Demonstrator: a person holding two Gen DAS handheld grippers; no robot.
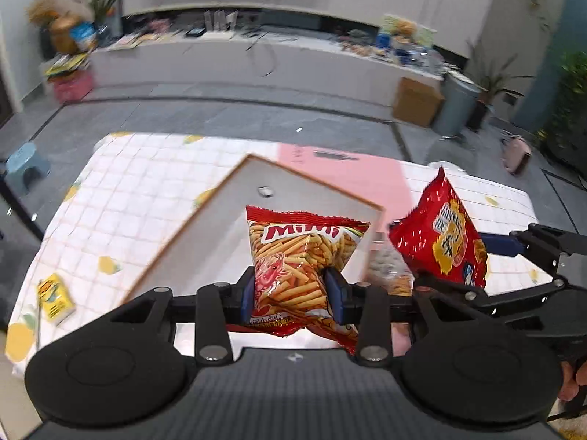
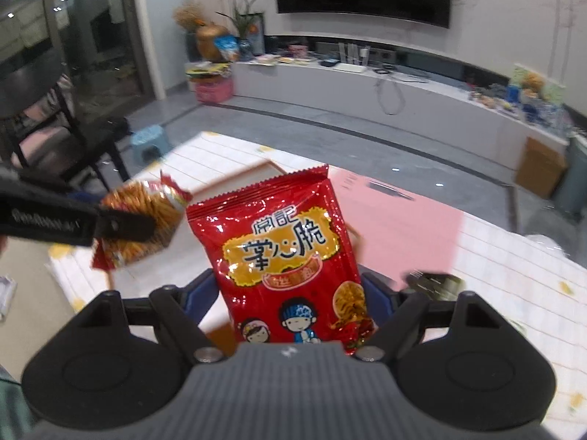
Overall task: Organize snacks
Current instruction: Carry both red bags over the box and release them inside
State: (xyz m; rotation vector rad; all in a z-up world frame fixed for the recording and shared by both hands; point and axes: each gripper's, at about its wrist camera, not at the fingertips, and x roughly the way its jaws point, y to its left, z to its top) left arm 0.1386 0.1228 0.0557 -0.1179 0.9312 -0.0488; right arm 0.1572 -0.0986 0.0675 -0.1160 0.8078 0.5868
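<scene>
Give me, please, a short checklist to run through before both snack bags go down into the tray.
1. Left gripper shut on the Mimi shrimp-stick bag: ok.
2. Right gripper shut on the red noodle-snack bag: ok.
3. Both bags lifted off the table: ok.
4. Bare floor showing in the white tray ahead of the Mimi bag: ok.
5. The two bags apart from each other: ok, a gap shows in the left wrist view.
6. How much tray floor lies hidden behind the bags: cannot tell.
</scene>
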